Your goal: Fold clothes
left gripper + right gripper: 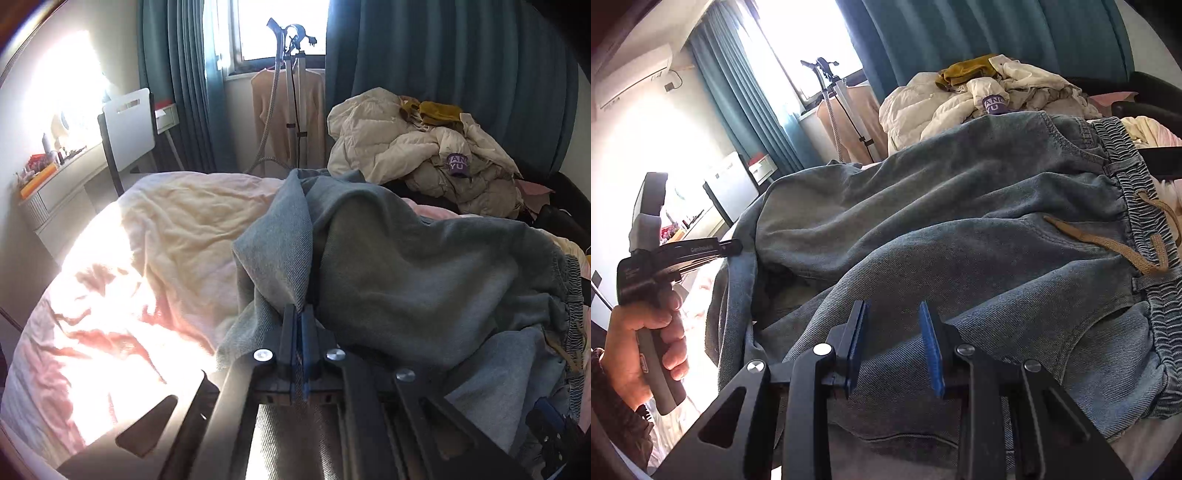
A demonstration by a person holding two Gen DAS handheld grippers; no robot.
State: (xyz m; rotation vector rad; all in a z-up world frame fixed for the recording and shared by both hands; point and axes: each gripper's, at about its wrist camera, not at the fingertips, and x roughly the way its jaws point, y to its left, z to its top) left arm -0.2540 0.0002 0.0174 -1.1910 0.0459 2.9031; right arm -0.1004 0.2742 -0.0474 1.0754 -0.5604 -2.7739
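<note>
Blue denim trousers (406,266) with an elastic waistband (1137,192) and a tan drawstring (1108,243) lie crumpled on the bed. My left gripper (300,314) is shut on a raised fold of the trousers, and the cloth stands up in a ridge from its tips. In the right wrist view a person's hand (646,332) holds that left gripper (733,246) at the trousers' left edge. My right gripper (894,306) hovers open over the near trouser leg (923,229). Its blue pads (932,343) stand apart with nothing pinched between them.
The bed has a pink and cream sheet (129,277), sunlit on the left. A heap of cream jackets (424,155) lies at the far side. A garment steamer stand (291,92), teal curtains (461,74), a white chair (129,125) and a cluttered desk (48,173) lie beyond.
</note>
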